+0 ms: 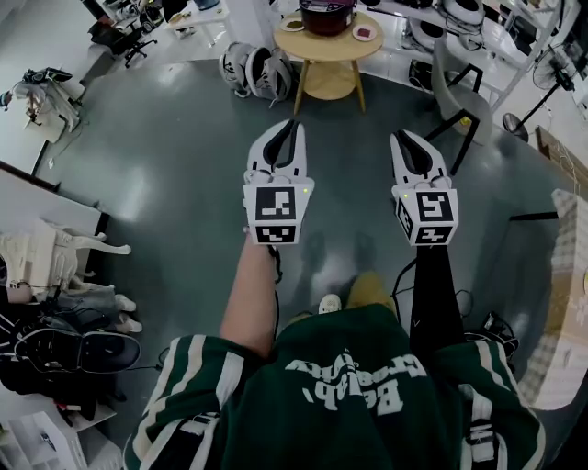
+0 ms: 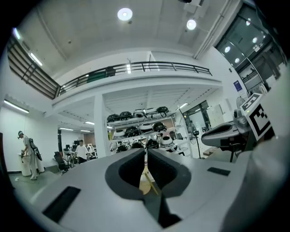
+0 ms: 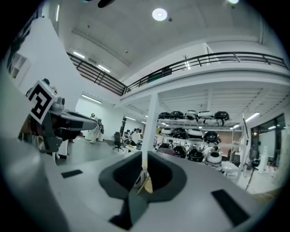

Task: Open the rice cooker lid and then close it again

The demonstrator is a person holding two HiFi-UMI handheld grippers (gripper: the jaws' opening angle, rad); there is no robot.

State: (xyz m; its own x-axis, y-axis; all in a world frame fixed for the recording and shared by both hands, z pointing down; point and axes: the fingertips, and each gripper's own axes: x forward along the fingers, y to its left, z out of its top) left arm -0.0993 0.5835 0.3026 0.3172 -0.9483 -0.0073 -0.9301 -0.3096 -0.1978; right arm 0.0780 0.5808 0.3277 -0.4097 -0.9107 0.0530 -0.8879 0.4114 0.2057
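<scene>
The dark red rice cooker [image 1: 327,16] stands with its lid down on a small round wooden table [image 1: 317,53] at the top of the head view, well beyond both grippers. My left gripper [image 1: 292,125] and right gripper [image 1: 402,138] are held side by side over the grey floor, pointing level toward the table. Both are shut with nothing between the jaws. In the left gripper view the jaws of the left gripper [image 2: 146,152] meet at the tips. The right gripper view shows the right gripper [image 3: 145,156] closed the same way.
Two small plates [image 1: 364,33] sit beside the cooker. A grey and white bundle [image 1: 255,70] lies on the floor left of the table, and a grey chair [image 1: 457,92] stands to its right. Shelves of helmets [image 2: 136,122] line the far wall. People [image 2: 28,154] stand far off.
</scene>
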